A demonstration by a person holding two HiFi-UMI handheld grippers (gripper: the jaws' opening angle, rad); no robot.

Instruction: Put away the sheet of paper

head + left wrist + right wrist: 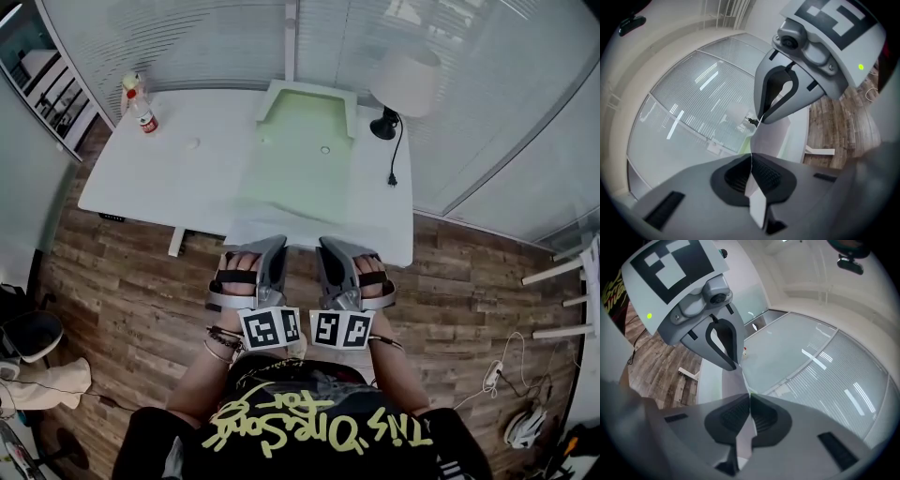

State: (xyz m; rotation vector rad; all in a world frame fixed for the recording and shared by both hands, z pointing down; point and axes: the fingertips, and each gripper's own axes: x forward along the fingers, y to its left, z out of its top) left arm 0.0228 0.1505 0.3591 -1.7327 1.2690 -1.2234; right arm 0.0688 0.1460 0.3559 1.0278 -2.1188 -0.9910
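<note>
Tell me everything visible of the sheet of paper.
The sheet of paper is thin, plain and whitish, with no print showing. It is spread out unfolded. Its near edge is pinched by the left gripper and right gripper side by side, jaws shut on it. It reaches over the table front edge toward a green tray; its far edge cannot be made out.

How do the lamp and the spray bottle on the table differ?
The lamp stands at the table's far right corner, the spray bottle at its far left. The lamp is the bulkier, with a white shade and black base; the spray bottle is slim and clear with a red band. A black cord runs from the lamp; the spray bottle has none. Both stand upright on the table, untouched.
</note>
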